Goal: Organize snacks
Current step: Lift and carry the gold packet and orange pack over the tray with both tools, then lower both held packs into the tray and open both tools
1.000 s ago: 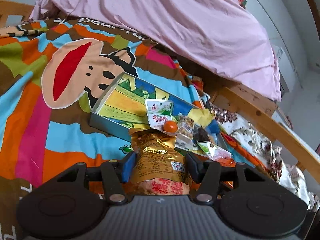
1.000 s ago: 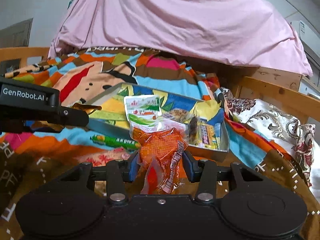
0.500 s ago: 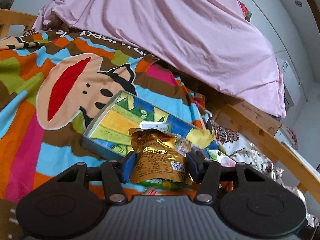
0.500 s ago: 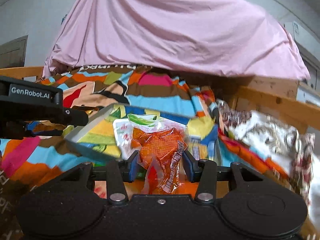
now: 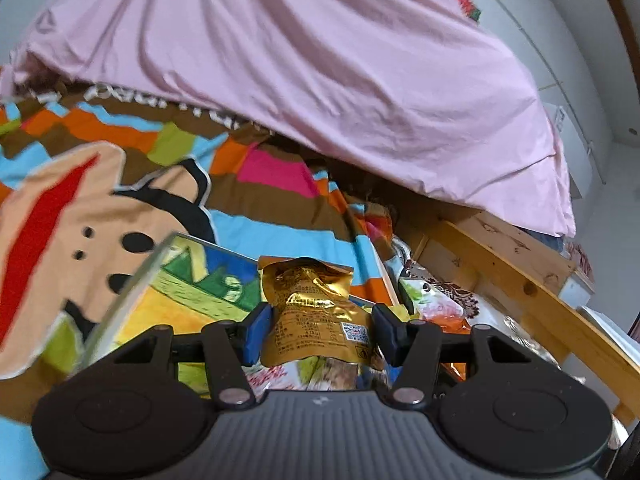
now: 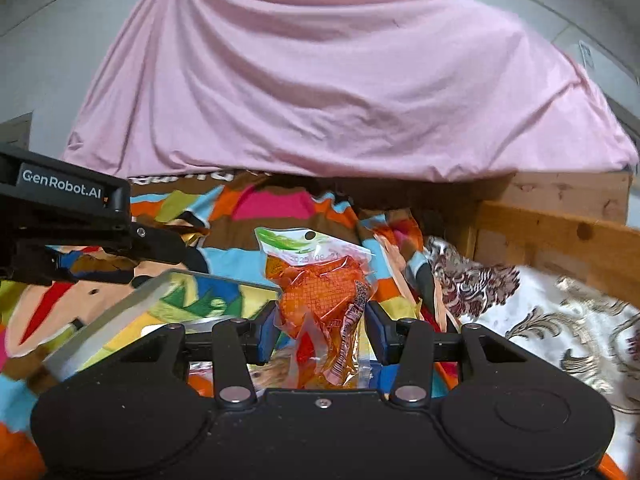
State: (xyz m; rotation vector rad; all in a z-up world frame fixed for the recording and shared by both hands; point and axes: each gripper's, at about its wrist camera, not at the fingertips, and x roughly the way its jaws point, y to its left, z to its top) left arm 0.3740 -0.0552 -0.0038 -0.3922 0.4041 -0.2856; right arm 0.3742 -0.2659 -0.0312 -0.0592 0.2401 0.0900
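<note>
Hard to see: The snacks down in the box (image 5: pixel 132 300) are mostly hidden behind the two grippers. Only blurry bits of wrappers (image 5: pixel 316 372) peek out under the gold bag. The bottom of each held bag is cut off by the gripper body.
Gold bag: The gold snack bag (image 5: pixel 316 312) stands up between the blue pads (image 5: pixel 256 332) of the left gripper (image 5: pixel 320 334), which is squeezed tight on its sides.
Orange bag: The clear bag of orange snack (image 6: pixel 324 304) is pinched the same way in the right gripper (image 6: pixel 322 334).
Where they are: Both bags hang just above the near part of the box, on the colorful monkey blanket (image 5: pixel 80 208).
Other gripper: The left gripper also shows at the left edge of the right view (image 6: pixel 72 216).
What changed: Both grippers have moved closer over the box. A second ago the whole box and the loose snacks in it showed. Now the box rim is right below the grippers, and the pink sheet (image 6: pixel 340 80) looks bigger.
</note>
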